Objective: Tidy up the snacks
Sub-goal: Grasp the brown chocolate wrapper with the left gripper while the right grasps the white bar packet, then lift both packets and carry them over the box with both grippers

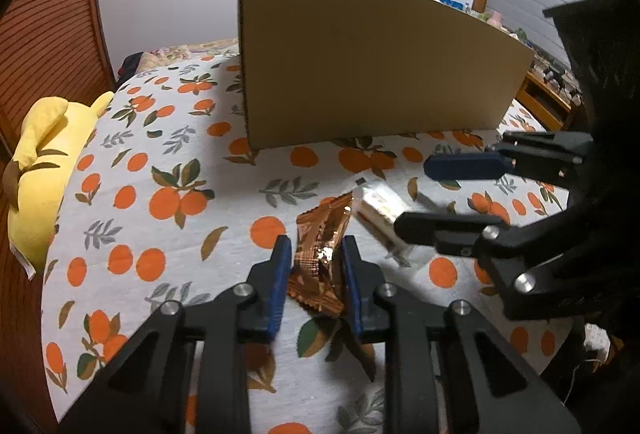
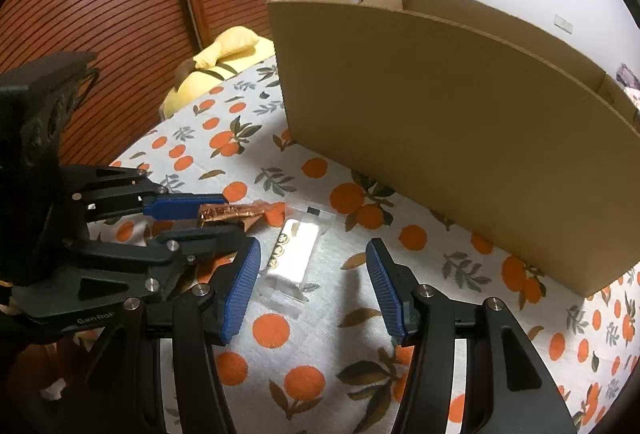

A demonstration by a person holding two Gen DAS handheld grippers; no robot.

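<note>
The left gripper (image 1: 316, 266) angles steeply down toward the tablecloth (image 1: 168, 154), its two blue pads pressed against the sides of a copper-brown foil snack packet (image 1: 320, 258). Its jaws are clamped on that packet. In the right wrist view the same gripper (image 2: 216, 212) comes in from 9 o'clock with the packet (image 2: 228, 212) pinched between its fingers.

The right gripper (image 2: 312, 282) also tilts steeply downward, jaws standing apart with nothing pressed between the pads. A white clear-wrapped snack bar (image 2: 294, 254) lies flat on the cloth, just ahead of its left finger and partly between the two fingers. In the left wrist view this gripper (image 1: 416, 194) reaches in from 3 o'clock above the white bar (image 1: 380, 210).

The foil packet's long axis runs from 6 toward 12 o'clock in the left wrist view, its far end reaching past the fingertips. The white bar's long axis runs from roughly 7 to 1 o'clock in the right wrist view; its far end lies just beside the packet.

Two snacks are in view: one foil packet and one white bar. One open cardboard box (image 2: 460, 138) stands upright beyond them at 12 to 2 o'clock. One yellow plush toy (image 1: 44, 170) lies at the table's edge, at 9 o'clock in the left wrist view.
</note>
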